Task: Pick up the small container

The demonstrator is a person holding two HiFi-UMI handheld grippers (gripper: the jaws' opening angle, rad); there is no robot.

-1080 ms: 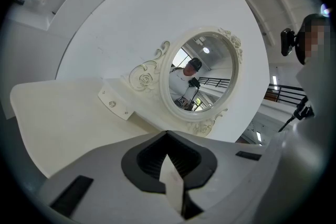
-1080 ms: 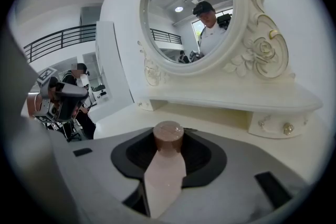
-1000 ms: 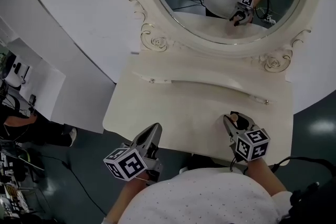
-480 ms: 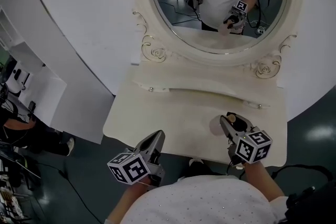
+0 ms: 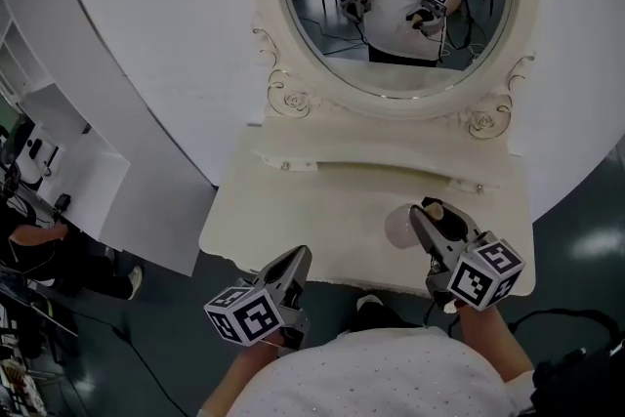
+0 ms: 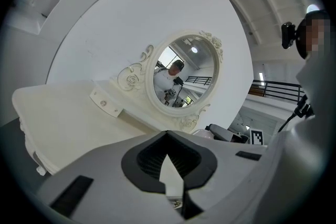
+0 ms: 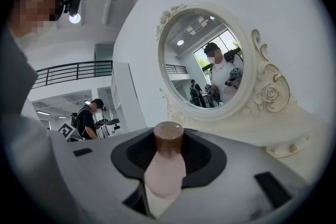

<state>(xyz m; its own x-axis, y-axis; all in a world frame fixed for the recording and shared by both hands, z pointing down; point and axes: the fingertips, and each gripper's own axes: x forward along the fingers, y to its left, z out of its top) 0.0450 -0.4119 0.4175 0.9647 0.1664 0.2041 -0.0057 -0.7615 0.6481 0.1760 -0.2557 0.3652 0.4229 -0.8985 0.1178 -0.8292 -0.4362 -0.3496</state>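
While in right claw (image 7: 169,140), small container (image 7: 166,170)

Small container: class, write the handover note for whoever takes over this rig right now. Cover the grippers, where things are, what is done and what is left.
Right gripper: shut on the small container, a pale pink bottle with a brown cap, held above the white dressing table.
Left gripper: shut and empty, at the table's front edge.
Done: container gripped and off the table.
Left: probably just keeping the grip steady.
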